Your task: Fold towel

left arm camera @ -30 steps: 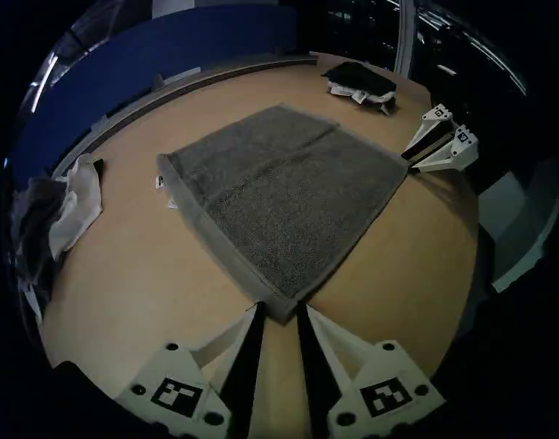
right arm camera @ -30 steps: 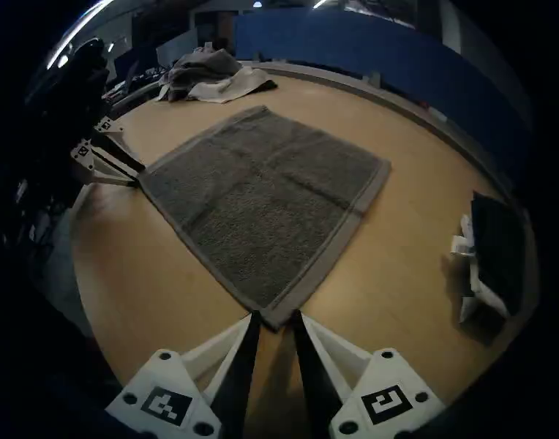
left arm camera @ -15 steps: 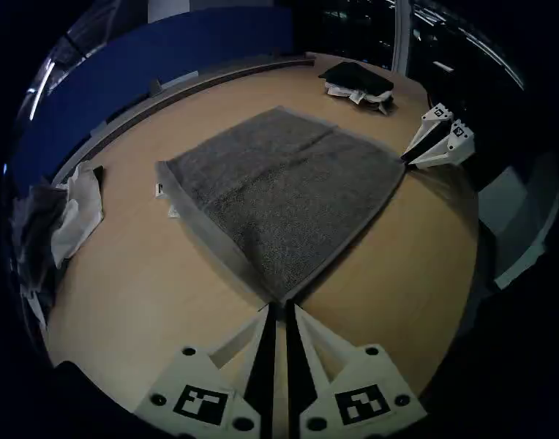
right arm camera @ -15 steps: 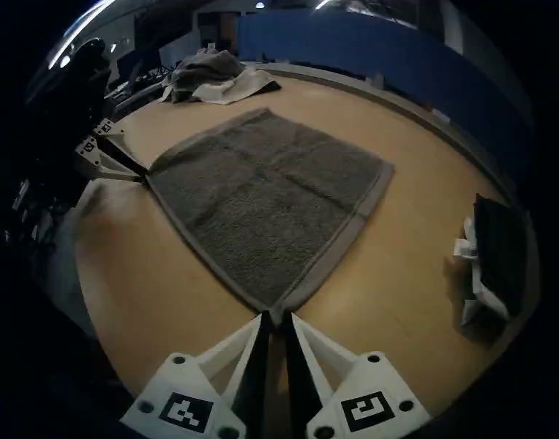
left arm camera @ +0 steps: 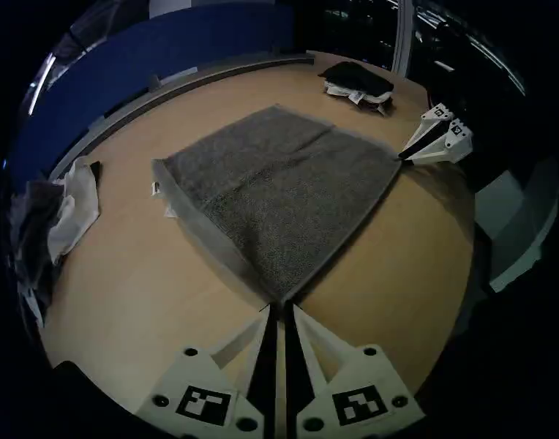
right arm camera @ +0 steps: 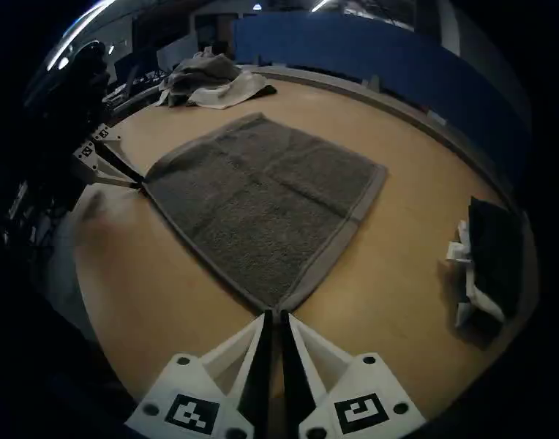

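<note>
Pinching one corner of the grey towel [left arm camera: 279, 190] in each, we have the left tool [left arm camera: 281, 311] and right tool [right arm camera: 276, 316] clamped tight; it lies flat across the surface's [left arm camera: 133, 278] middle.

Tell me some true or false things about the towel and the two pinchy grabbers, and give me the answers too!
1. The grey terry towel lies spread flat on the light wooden table. True.
2. The right gripper hangs far from the towel. False: its jaws pinch a towel corner.
3. The left gripper has its jaws closed on a towel corner. True.
4. The dark folded cloth sits on top of the towel. False: it lies apart from it on the table.
</note>
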